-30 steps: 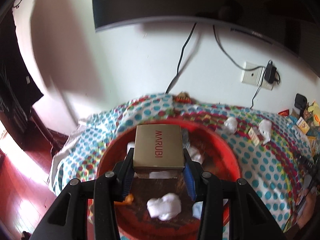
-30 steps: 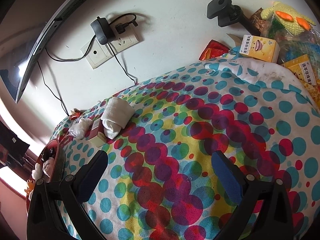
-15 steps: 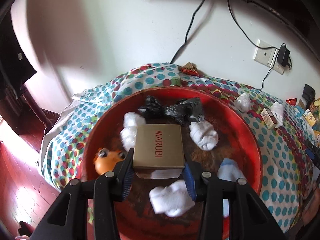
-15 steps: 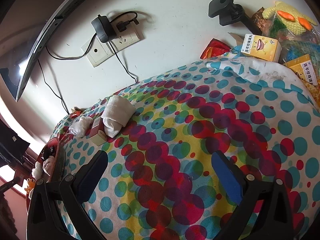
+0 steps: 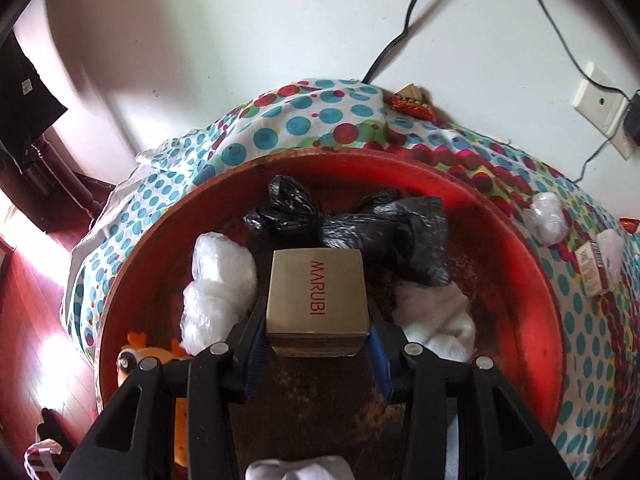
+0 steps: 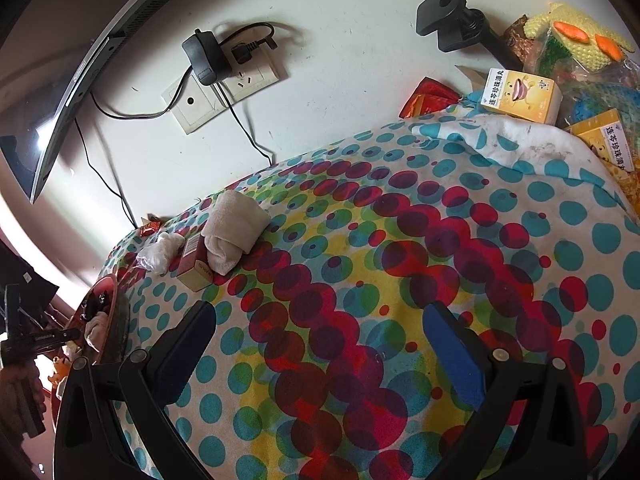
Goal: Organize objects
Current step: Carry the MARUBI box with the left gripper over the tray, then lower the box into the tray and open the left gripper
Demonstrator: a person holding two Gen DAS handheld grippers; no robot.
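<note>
My left gripper (image 5: 316, 344) is shut on a gold MARUBI box (image 5: 317, 298) and holds it low inside the red basin (image 5: 536, 280). The basin holds a black plastic bag (image 5: 360, 224), a clear bag of white stuff (image 5: 218, 292), a white cloth (image 5: 436, 320) and an orange toy (image 5: 136, 360). My right gripper (image 6: 320, 340) is open and empty over the dotted cloth (image 6: 400, 280). A rolled white towel (image 6: 232, 236) lies on a small red-brown box (image 6: 196, 268), with a crumpled clear bag (image 6: 158, 254) beside them, far left of the right gripper.
The basin (image 6: 116, 320) shows edge-on at the table's left end in the right wrist view. Yellow medicine boxes (image 6: 520, 96), a knitted toy (image 6: 580, 36) and a black clamp (image 6: 448, 20) stand at the back right. A wall socket with a charger (image 6: 208, 60) is behind.
My left gripper has lowered and tilted down into the basin with the box; the basin's contents now fill the view. The right gripper has barely moved.
</note>
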